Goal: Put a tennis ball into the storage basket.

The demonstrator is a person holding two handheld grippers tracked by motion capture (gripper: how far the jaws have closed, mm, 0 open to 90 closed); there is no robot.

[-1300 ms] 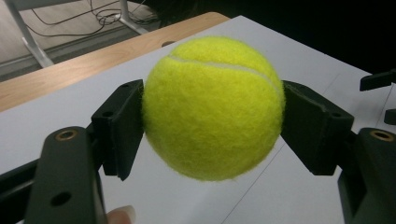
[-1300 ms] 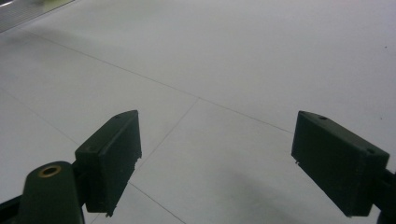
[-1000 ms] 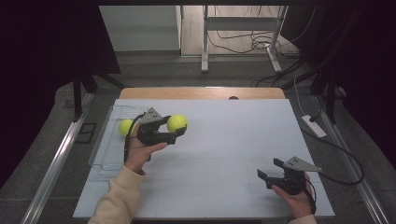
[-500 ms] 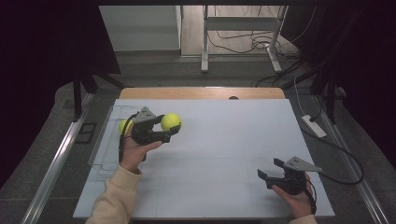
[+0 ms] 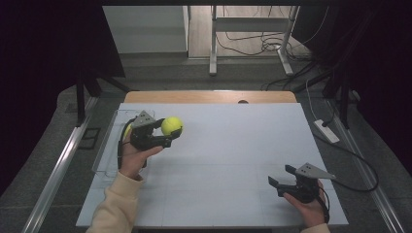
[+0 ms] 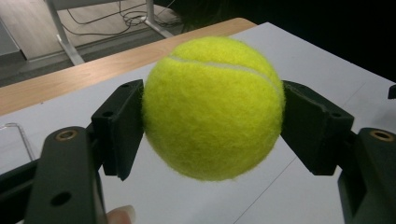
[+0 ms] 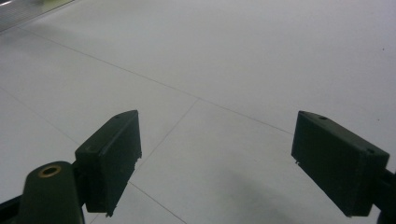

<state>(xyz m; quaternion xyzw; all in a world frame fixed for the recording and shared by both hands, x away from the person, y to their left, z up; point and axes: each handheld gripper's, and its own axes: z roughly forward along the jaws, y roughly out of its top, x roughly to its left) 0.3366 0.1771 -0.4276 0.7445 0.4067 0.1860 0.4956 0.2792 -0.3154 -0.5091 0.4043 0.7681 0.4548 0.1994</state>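
Clamping a yellow tennis ball (image 5: pixel 172 125) between its two black jaws, the left gripper (image 5: pixel 167 133) hangs over the white table (image 5: pixel 233 160) near its left side, with the ball clear of the surface; in the left gripper view the ball (image 6: pixel 213 108) is pressed on both sides by the jaw pads. Just behind and left of that gripper lies a clear plastic tray (image 5: pixel 104 155) at the table's left edge, and a second yellow ball (image 5: pixel 127 131) peeks out there, mostly hidden by the gripper and the left hand (image 5: pixel 133 158). Well apart, near the front right corner, the right gripper (image 5: pixel 279 183) rests low in the right hand (image 5: pixel 308 208), jaws spread wide with nothing between them but bare tabletop. Beyond the far edge stand metal table legs (image 5: pixel 213 39) and loose cables (image 5: pixel 252 46) on the floor.
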